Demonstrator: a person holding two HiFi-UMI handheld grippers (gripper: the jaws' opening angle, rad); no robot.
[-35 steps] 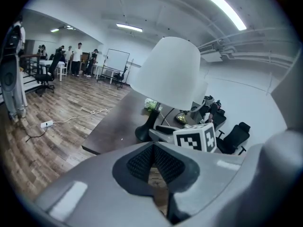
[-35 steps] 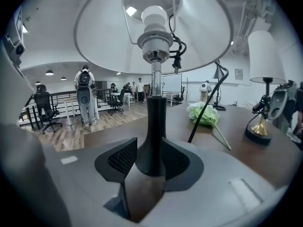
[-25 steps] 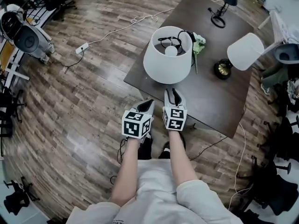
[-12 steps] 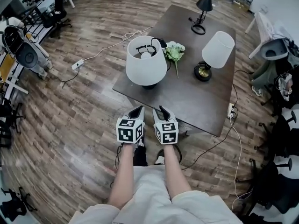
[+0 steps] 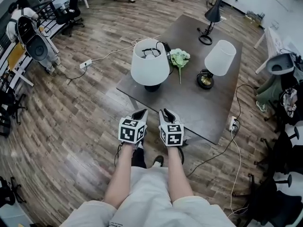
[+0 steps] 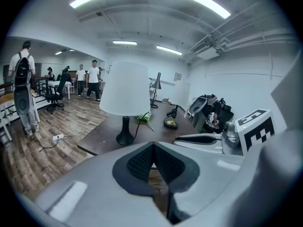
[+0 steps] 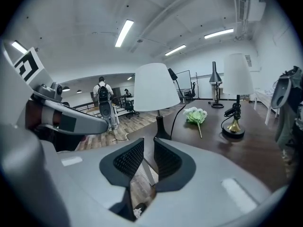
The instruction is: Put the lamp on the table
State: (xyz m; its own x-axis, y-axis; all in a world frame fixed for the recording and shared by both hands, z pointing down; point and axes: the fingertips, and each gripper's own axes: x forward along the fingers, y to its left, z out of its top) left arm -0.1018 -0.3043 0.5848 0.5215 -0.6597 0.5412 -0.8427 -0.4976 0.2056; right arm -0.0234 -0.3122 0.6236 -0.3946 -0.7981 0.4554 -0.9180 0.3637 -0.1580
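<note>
A lamp with a big white shade [image 5: 149, 63] stands upright on the dark table [image 5: 189, 103] near its front left corner, its black cord running over the back of the shade. Both grippers hover side by side off the table's near edge, in front of the person's legs, well short of the lamp. The left gripper [image 5: 140, 113] is shut with nothing in it; in its own view the pads meet at their tips [image 6: 152, 148] below the lamp [image 6: 124, 89]. The right gripper [image 5: 167, 112] holds nothing, and its pads stand a narrow gap apart [image 7: 148, 145], pointing toward the lamp [image 7: 156, 88].
On the table also lie a bunch of white flowers [image 5: 179, 58], a second white-shaded lamp with a brass base [image 5: 220, 58] and a black desk lamp [image 5: 211, 13]. Cables and a power strip [image 5: 85, 64] trail on the wooden floor. Chairs, equipment and people stand at the left and far side.
Both grippers have drawn back from the big lamp toward the person, and the head view has pulled away. The lamp stays standing on the table.
</note>
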